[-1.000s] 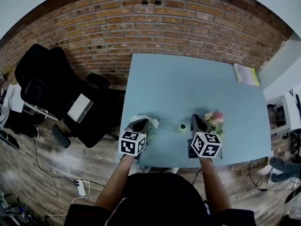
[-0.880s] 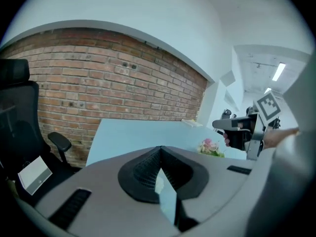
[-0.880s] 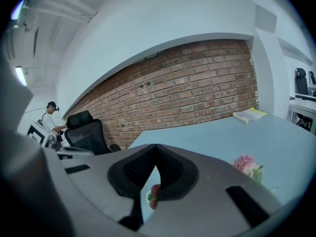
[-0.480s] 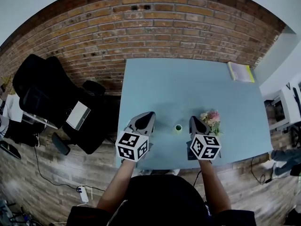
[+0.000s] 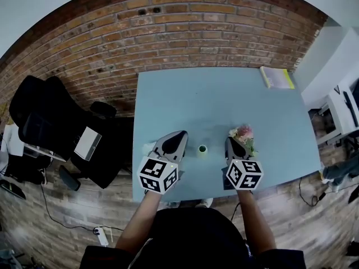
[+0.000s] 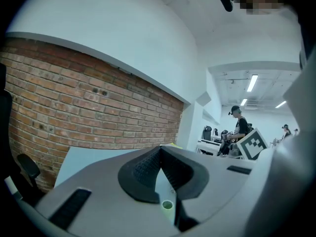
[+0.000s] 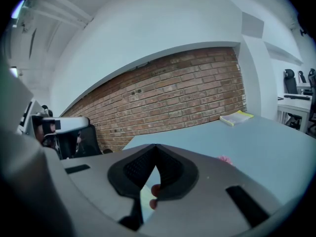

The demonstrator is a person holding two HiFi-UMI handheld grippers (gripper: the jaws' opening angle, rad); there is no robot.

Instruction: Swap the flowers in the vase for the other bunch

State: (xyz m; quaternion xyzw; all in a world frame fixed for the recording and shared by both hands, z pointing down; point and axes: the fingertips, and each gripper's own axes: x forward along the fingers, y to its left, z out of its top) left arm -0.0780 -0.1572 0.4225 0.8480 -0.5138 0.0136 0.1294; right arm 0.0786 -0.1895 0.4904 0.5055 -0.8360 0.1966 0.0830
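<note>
Raised since a second ago, the left gripper point(image 5: 179, 135) is shut like the right gripper point(image 5: 230, 141), which should reopen and pinch the pink flower bunch point(image 5: 243, 131) low on its stems.

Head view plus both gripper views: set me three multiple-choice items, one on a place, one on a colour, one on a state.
1. Where does the vase stand?
A. on the table, between the two grippers
B. at the table's far right corner
C. off the table

2. What colour are the flowers by the right gripper?
A. blue
B. pink
C. black

3. How do the left gripper's jaws stand?
A. wide apart
B. shut on the vase
C. together, gripping nothing

Key: 1 A, the head view shows it between them; 2 B, pink blooms lie at that gripper's tip; 3 C, the left gripper view shows the pads meeting.
</note>
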